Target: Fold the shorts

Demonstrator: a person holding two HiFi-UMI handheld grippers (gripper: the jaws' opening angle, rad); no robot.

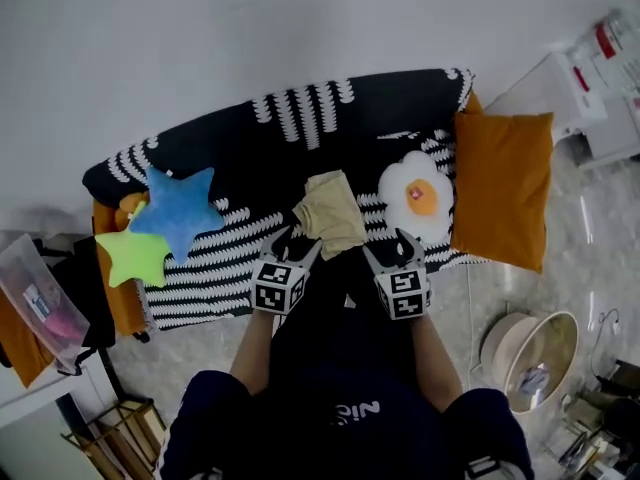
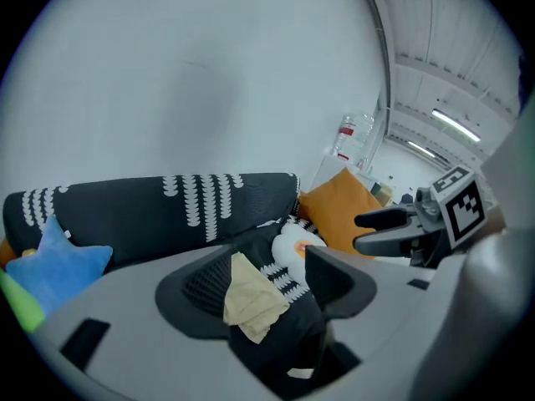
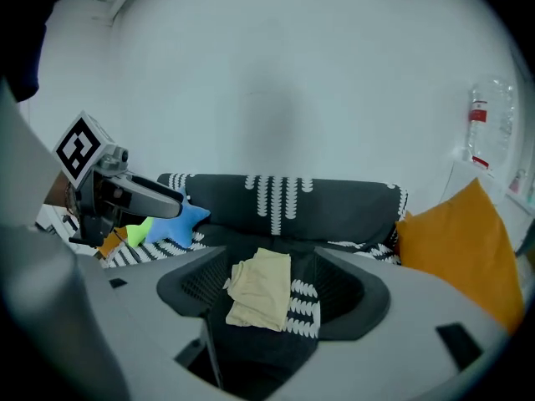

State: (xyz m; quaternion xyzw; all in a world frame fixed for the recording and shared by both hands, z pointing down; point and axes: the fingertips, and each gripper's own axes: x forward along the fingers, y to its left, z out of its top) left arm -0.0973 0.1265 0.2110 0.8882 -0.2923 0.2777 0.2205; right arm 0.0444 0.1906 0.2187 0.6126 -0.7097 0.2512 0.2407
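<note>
The beige shorts (image 1: 331,213) lie folded into a small bundle on the seat of a sofa covered with a black-and-white patterned throw (image 1: 330,118). My left gripper (image 1: 292,249) hovers just in front of the bundle's left side, open and empty. Just right of the bundle hangs my right gripper (image 1: 393,252), also open with nothing in it. In the left gripper view the shorts (image 2: 251,296) show beyond my left gripper's (image 2: 272,284) spread jaws, and the right gripper (image 2: 361,232) shows at the right. The right gripper view frames the shorts (image 3: 261,289) between my right gripper's (image 3: 273,297) wide jaws.
A blue star cushion (image 1: 178,210) and a green one (image 1: 132,256) lie at the sofa's left. A fried-egg cushion (image 1: 417,196) and an orange pillow (image 1: 502,186) sit at its right. A basin (image 1: 530,358) stands on the floor at the right, a plastic bin (image 1: 35,298) at the left.
</note>
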